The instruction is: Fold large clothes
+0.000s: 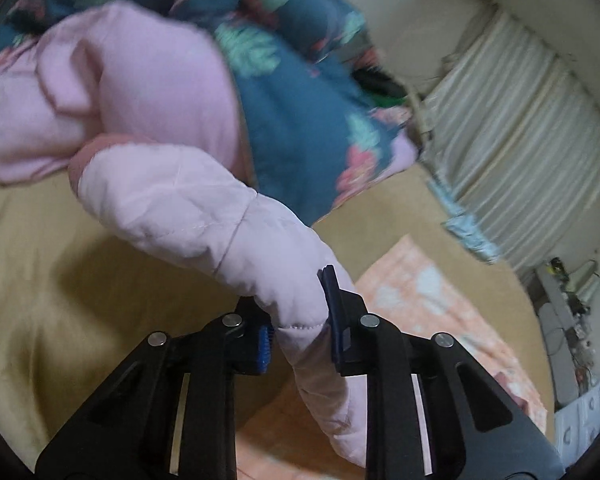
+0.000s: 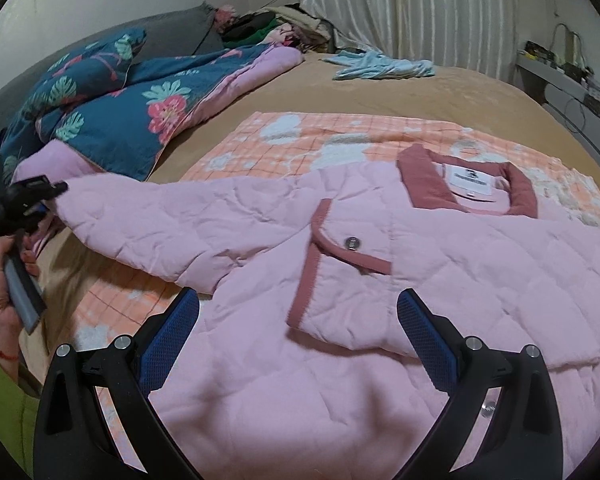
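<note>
Pink quilted jacket lies spread on the orange checked blanket, which covers the tan bed. My left gripper has its jaws pressed on the end of the sleeve, and the sleeve hangs lifted above the bed. My right gripper hovers over the jacket body with its jaws wide apart and holds nothing. A floral quilt lies near, at the left.

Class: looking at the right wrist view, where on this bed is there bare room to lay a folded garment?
Free: tan sheet between orange blanket and blue cloth; also beside the floral quilt. Crowded: pink jacket covers the blanket's near part.
</note>
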Tool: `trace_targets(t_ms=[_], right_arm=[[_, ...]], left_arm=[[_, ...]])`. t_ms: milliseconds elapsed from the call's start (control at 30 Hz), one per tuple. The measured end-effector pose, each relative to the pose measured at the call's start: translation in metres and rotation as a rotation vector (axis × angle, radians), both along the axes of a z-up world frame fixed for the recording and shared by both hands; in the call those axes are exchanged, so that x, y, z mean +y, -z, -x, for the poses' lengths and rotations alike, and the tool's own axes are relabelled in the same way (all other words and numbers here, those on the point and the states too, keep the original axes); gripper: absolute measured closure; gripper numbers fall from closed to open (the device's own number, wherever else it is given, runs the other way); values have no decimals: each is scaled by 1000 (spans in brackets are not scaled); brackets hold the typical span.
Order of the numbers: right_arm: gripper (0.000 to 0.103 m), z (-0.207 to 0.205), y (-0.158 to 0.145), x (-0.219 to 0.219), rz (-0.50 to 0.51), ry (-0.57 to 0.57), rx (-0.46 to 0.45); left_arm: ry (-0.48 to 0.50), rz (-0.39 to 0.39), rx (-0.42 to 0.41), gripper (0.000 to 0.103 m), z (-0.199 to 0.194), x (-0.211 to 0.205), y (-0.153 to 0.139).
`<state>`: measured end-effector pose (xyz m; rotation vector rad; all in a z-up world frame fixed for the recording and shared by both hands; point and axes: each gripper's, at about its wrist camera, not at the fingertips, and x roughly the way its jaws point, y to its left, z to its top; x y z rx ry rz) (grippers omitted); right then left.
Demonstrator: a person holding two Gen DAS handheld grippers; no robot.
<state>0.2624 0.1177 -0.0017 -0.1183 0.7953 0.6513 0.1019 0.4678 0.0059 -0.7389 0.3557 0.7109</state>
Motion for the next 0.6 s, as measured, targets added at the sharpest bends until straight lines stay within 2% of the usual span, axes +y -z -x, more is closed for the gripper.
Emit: trace_targets(t_ms=[300, 400, 600], right_arm=[[4, 15, -15, -49, -14, 65, -5], [4, 20, -22, -65, -21, 83, -6], [4, 28, -35, -95, -25, 123, -35]], left_arm=[[138, -143, -104, 90, 5, -67, -61], [177, -149, -153, 90, 8, -87, -72], [222, -179, -155, 90, 1, -120, -95]])
